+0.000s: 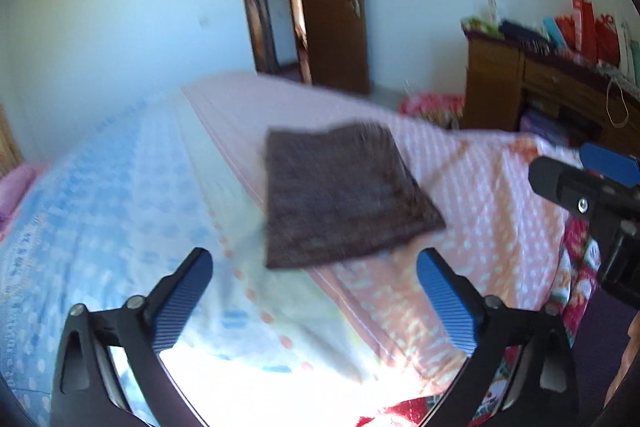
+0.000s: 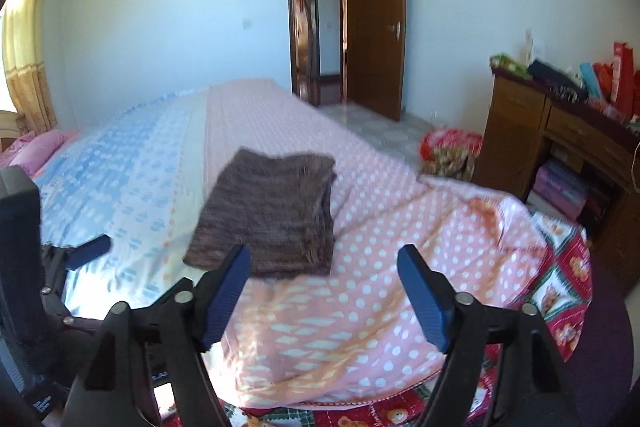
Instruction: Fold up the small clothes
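Observation:
A dark brown knitted garment (image 1: 344,193) lies folded into a rough square on the bed, across the line where the blue and pink sheets meet. The same brown garment (image 2: 272,215) shows in the right wrist view just beyond the fingers. My left gripper (image 1: 314,263) hangs above the bed in front of the garment, open, with nothing between its blue pads. My right gripper (image 2: 324,259) is open too and holds nothing, and its left finger (image 2: 224,291) overlaps the garment's near edge in the picture. The right gripper (image 1: 600,163) appears at the right edge of the left wrist view.
The bed carries a blue patterned sheet (image 2: 120,163) on the left and a pink dotted sheet (image 2: 380,219) on the right. A red patterned quilt (image 2: 560,283) hangs off the near right corner. A wooden dresser (image 2: 552,147) stands on the right. A brown door (image 2: 376,23) is open at the back.

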`<state>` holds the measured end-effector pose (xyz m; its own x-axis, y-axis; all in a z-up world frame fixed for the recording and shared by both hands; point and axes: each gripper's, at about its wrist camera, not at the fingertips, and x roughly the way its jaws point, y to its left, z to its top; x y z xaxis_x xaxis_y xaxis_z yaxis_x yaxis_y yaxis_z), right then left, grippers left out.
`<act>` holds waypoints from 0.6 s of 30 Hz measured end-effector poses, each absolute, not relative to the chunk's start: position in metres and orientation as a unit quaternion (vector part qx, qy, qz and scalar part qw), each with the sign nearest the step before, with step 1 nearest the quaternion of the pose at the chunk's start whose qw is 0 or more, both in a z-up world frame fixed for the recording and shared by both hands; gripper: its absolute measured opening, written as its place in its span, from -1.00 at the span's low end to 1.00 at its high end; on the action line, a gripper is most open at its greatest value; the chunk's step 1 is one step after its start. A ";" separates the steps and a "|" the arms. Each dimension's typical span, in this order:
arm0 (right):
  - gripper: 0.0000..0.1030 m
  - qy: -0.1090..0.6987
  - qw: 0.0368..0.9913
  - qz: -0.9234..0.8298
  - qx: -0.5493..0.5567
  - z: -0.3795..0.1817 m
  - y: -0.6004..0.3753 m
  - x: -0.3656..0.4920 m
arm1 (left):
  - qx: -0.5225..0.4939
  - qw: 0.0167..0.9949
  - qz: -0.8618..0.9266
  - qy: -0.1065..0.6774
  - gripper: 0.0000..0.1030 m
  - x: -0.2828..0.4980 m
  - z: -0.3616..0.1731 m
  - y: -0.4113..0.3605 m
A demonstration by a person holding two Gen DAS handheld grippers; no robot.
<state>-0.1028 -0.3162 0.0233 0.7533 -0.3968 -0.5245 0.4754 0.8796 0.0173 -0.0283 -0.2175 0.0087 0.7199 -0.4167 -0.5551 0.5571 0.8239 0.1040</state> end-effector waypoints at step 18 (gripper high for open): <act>0.69 0.105 0.960 -0.255 0.045 0.077 -0.287 -0.150 | 0.093 0.954 -0.251 0.135 1.00 -0.063 0.069 -0.193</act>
<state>-0.1499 -0.2871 0.0772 0.8484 -0.4795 -0.2243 0.4984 0.8663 0.0330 -0.0630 -0.1927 0.0694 0.8379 -0.4534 -0.3039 0.5035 0.8570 0.1097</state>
